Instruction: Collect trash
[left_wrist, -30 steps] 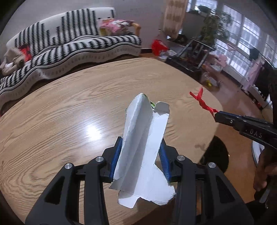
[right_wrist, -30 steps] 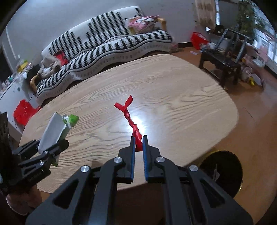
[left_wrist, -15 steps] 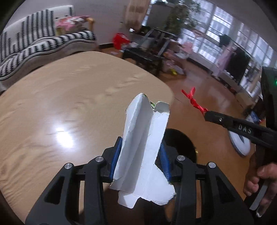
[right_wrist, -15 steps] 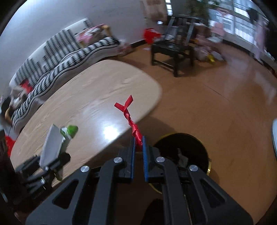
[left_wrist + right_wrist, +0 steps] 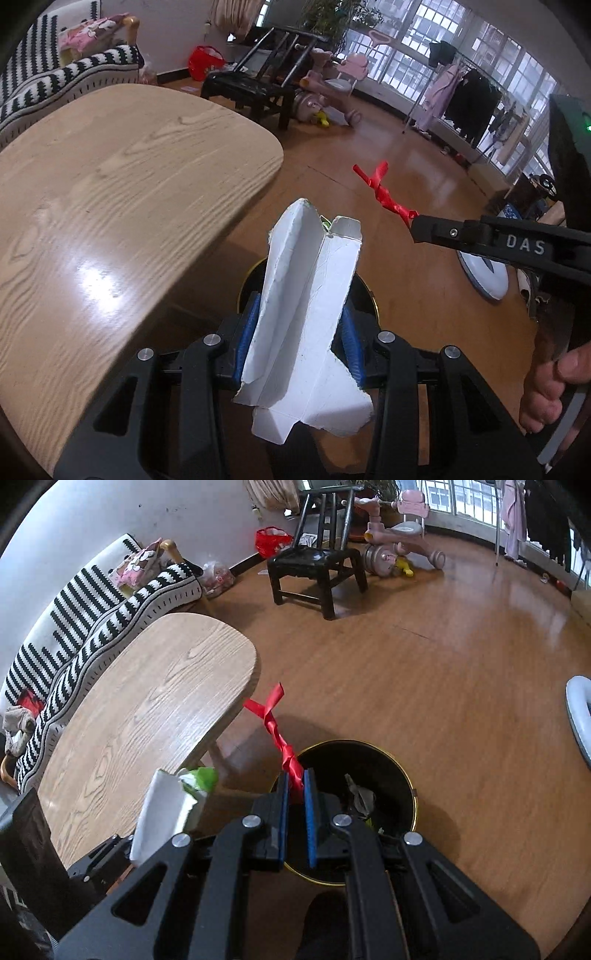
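My left gripper (image 5: 301, 306) is shut on a torn white carton (image 5: 308, 295) with a green scrap at its top; the carton stands up between the blue pads. In the right wrist view the same carton (image 5: 162, 812) and left gripper (image 5: 110, 853) show at the lower left. My right gripper (image 5: 295, 779) is shut on a twisted red ribbon (image 5: 275, 725) that sticks up from its tips. From the left wrist view the ribbon (image 5: 384, 192) pokes out of the right gripper (image 5: 415, 227). A black bin (image 5: 384, 771) with a gold rim sits on the floor under both grippers, with some trash inside.
A wooden table (image 5: 147, 716) lies to the left, its rounded edge beside the bin. A striped sofa (image 5: 92, 613) runs behind it. A black chair (image 5: 314, 565), a pink toy trike (image 5: 399, 535) and a clothes rack (image 5: 461, 99) stand across the wooden floor. A person's hand (image 5: 554, 387) holds the right gripper.
Both grippers have swung right, off the table top and out over the floor, lowering toward the black bin. Each keeps its grip: the carton on the left, the ribbon on the right.
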`<state>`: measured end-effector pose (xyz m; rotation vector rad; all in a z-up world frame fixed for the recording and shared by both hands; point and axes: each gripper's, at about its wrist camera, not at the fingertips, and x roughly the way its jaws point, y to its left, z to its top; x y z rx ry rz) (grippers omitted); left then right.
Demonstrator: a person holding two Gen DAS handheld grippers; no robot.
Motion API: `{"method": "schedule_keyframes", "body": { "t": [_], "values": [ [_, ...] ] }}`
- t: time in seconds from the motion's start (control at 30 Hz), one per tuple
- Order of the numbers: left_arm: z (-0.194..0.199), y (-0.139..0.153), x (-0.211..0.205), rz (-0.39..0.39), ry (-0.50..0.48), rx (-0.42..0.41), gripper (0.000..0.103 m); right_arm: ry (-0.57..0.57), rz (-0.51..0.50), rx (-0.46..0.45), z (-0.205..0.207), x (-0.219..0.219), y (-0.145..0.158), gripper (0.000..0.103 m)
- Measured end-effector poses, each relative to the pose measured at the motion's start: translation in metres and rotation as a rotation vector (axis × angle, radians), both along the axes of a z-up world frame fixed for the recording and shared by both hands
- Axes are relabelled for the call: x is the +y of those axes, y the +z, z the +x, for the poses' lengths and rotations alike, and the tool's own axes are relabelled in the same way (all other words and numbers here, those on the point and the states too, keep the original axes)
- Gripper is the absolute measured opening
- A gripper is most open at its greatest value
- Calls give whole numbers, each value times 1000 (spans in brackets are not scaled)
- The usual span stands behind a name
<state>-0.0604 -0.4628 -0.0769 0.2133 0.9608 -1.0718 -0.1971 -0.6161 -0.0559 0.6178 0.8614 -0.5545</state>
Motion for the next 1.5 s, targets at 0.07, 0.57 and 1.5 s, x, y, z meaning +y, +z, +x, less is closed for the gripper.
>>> {"method": "schedule_keyframes", "body": {
  "t": [0.07,0.57,1.5],
  "values": [
    [1,-3,-5,2,-2,10,40,-5,0,3,-1,-2,0,9],
    [1,-15,-33,-10,-32,32,42,-50,3,14,0,5,1,9],
    [64,60,123,79,281,-211,96,89,-173,-149,53,82,68,96]
  ]
}}
